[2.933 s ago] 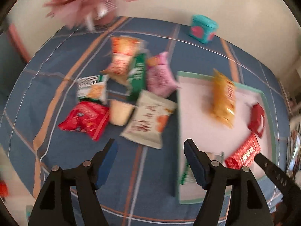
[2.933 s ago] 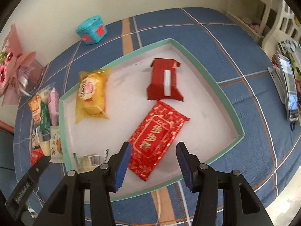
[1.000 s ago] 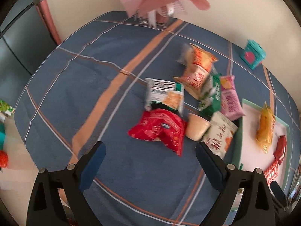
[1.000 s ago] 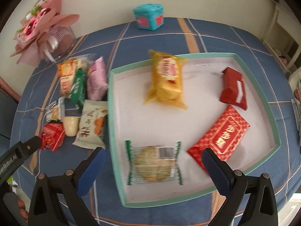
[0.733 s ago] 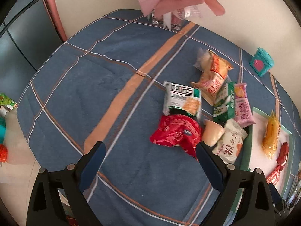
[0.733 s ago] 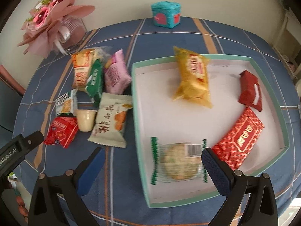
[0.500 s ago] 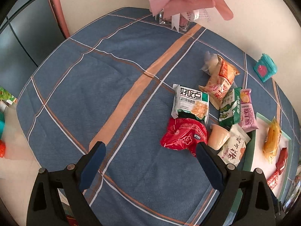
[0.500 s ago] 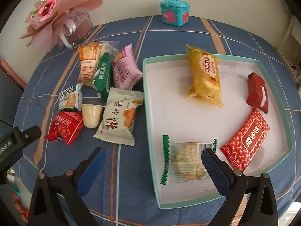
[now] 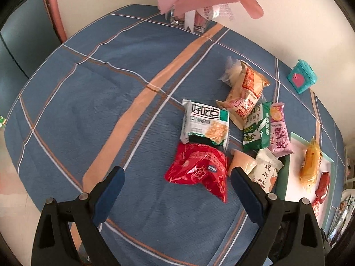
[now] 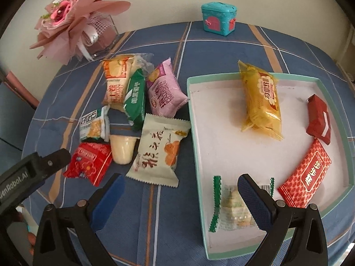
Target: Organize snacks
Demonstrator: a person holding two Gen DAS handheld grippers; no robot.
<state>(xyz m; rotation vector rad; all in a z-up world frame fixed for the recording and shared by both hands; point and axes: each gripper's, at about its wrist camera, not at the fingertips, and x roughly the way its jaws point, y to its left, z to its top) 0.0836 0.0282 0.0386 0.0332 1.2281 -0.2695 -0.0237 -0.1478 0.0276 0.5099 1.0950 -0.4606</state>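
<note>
Four snacks in tray (image 10: 332, 201) | seven on tablecloth (image 10: 221, 51) | both hand-held grippers spread

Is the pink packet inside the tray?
No, the pink packet lies on the blue cloth just outside the tray's left wall.

Both tongs, left (image 9: 177, 178) and right (image 10: 180, 187), hover with jaws spread wide.
</note>
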